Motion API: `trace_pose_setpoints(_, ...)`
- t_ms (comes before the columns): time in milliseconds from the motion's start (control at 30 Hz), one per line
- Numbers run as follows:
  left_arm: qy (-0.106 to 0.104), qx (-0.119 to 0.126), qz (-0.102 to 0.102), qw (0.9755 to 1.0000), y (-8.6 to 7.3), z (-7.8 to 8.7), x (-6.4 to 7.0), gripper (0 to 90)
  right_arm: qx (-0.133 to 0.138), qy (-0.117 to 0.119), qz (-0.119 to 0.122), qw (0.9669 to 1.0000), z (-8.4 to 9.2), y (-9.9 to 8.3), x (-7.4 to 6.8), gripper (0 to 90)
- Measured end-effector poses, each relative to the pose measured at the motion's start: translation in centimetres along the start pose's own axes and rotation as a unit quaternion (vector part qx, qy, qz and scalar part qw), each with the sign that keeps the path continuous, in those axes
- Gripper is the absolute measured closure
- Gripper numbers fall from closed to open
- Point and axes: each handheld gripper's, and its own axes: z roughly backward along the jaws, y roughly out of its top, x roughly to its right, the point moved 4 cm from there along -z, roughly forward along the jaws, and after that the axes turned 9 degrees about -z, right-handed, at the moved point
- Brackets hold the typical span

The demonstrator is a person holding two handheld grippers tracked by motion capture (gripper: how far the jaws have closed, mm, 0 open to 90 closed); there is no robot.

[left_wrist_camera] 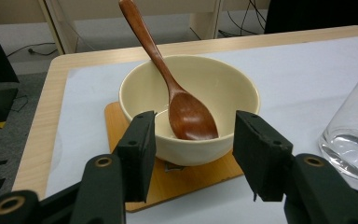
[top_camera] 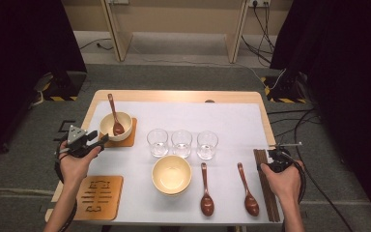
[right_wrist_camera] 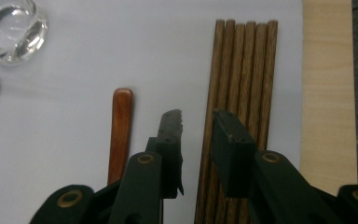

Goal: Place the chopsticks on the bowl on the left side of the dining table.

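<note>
A cream bowl (top_camera: 111,124) (left_wrist_camera: 214,84) stands on a wooden coaster (top_camera: 129,140) (left_wrist_camera: 116,116) at the left, with a brown wooden spoon (top_camera: 115,116) (left_wrist_camera: 191,116) leaning in it. My left gripper (top_camera: 104,140) (left_wrist_camera: 195,122) is open just before the bowl's near wall, one jaw to each side, not touching it. At the table's right edge lies a row of several dark chopsticks (top_camera: 273,210) (right_wrist_camera: 247,70). My right gripper (top_camera: 274,155) (right_wrist_camera: 198,116) hovers over their left side with a narrow gap between its jaws. The leftmost stick runs under that gap, and the pads are not pressing on it.
Three empty glasses (top_camera: 158,142) (top_camera: 181,143) (top_camera: 207,144) stand in a row mid-table. A second cream bowl (top_camera: 171,175) sits in front of them. Two wooden spoons (top_camera: 206,191) (top_camera: 247,191) lie to its right. A bare patterned coaster (top_camera: 99,197) is at the front left.
</note>
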Motion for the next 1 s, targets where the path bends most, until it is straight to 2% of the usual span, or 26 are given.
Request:
trace_pose_setpoints(100,-0.004,-0.002,0.001,1.0,-0.3,0.0,0.2,48.6,-0.017,-0.003,-0.007,0.9998,-0.3,-0.3,0.1,75.8)
trace_pose_setpoints(333,0.002,0.0,0.004,1.0,-0.3,0.4,0.0,48.5,-0.053,-0.016,-0.016,0.9984,-1.3,-0.7,0.2,77.1)
trace_pose_setpoints(500,0.003,0.0,0.003,1.0,-0.4,0.5,0.1,48.5,-0.059,-0.03,-0.024,0.9975,-1.5,-0.6,0.0,77.5)
trace_pose_setpoints(800,0.003,0.001,-0.001,1.0,-0.4,0.6,0.2,48.5,-0.086,-0.047,-0.012,0.9951,-2.1,-0.2,-0.8,79.4)
trace_pose_setpoints(1000,0.007,-0.002,0.005,1.0,-0.6,0.5,-0.2,48.4,-0.118,-0.055,-0.012,0.9914,-2.0,-0.5,-0.9,80.2)
